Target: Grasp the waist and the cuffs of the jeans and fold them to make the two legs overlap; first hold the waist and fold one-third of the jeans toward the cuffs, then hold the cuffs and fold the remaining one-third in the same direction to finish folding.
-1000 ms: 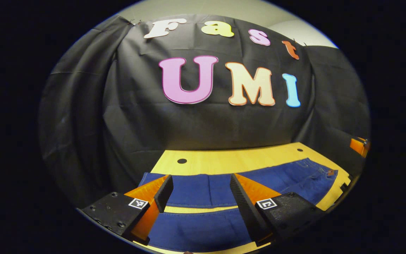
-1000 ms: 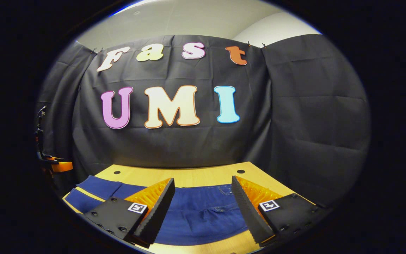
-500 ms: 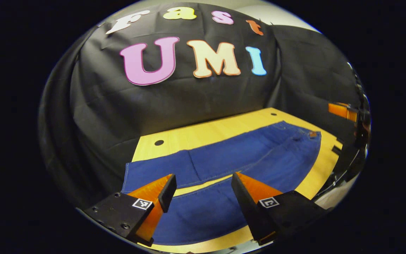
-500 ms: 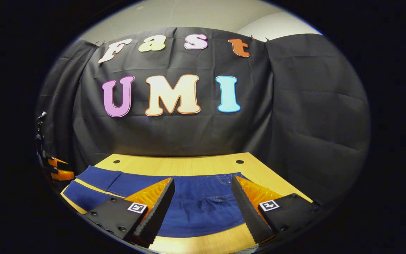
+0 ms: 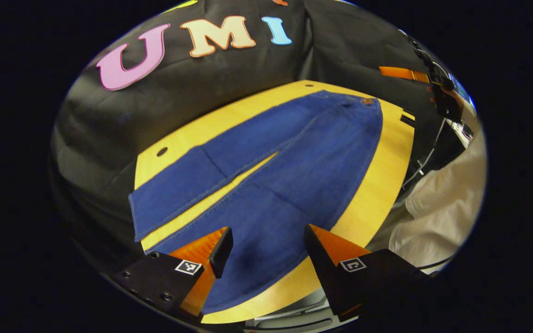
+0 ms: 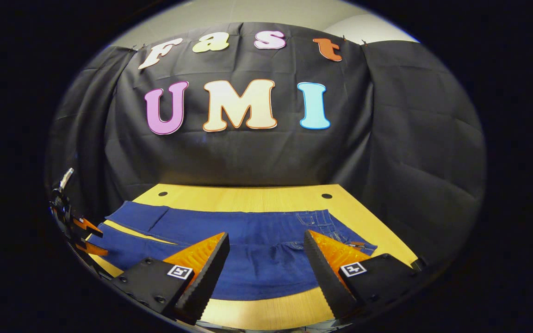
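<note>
A: Where are the jeans (image 5: 266,175)?

B: Spread flat on the wooden bench (image 5: 377,171), unfolded, the two legs lying side by side with a thin wedge of bench showing between them. In the left gripper view the cuffs (image 5: 164,203) lie at the near left and the waist (image 5: 363,104) at the far right.

A: And the left tongs (image 5: 266,245)?

B: Wide open, holding nothing, poised above the near leg close to its cuff. I cannot tell whether they touch the cloth.

A: The right tongs (image 6: 266,256)?

B: Also spread wide and empty, over the waist end of the jeans (image 6: 252,245), near the bench's (image 6: 248,199) front edge. In the left gripper view they show far off at the right (image 5: 405,73), well apart from the left pair.

A: Anything else?

B: A person's pale sleeve (image 5: 442,208) at the right of the left gripper view, beside the bench. In the right gripper view, the left tongs (image 6: 86,236) show small at the far left, by the cuffs.
</note>
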The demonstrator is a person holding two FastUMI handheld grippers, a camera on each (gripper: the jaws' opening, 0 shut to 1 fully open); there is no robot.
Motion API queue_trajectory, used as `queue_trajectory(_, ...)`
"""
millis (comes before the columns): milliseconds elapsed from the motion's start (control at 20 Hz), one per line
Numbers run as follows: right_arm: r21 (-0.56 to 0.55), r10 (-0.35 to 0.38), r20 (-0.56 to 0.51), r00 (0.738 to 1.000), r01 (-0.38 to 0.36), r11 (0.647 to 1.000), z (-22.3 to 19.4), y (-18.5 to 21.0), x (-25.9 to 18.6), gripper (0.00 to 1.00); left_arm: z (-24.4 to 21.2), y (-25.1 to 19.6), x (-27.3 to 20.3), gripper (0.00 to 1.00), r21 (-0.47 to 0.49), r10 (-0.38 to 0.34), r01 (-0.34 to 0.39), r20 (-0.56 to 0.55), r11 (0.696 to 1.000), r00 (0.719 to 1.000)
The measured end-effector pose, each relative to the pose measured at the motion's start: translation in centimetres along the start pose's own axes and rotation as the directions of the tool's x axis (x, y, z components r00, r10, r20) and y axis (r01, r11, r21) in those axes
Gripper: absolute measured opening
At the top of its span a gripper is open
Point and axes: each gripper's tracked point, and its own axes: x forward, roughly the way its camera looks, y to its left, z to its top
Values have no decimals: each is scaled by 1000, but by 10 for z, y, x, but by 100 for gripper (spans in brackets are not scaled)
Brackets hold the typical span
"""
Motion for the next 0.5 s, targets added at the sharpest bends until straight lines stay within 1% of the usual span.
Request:
queue_trajectory(200,-3,4,-47,999,-4,1000,-18,2,-2,99,-42,11,0,93,5,-30,31,-141,1000,990)
queue_trajectory(350,5,6,-73,997,-6,1000,-29,2,-3,99,-65,13,1,93,25,-57,65,-230,998,971)
queue_trajectory(450,13,2,-92,996,0,1000,-36,0,-3,99,-79,18,3,93,59,-54,74,-286,996,957)
queue_trajectory(500,15,-2,-98,995,4,1000,-37,-1,-3,99,-87,21,3,98,73,-48,74,-307,995,950)
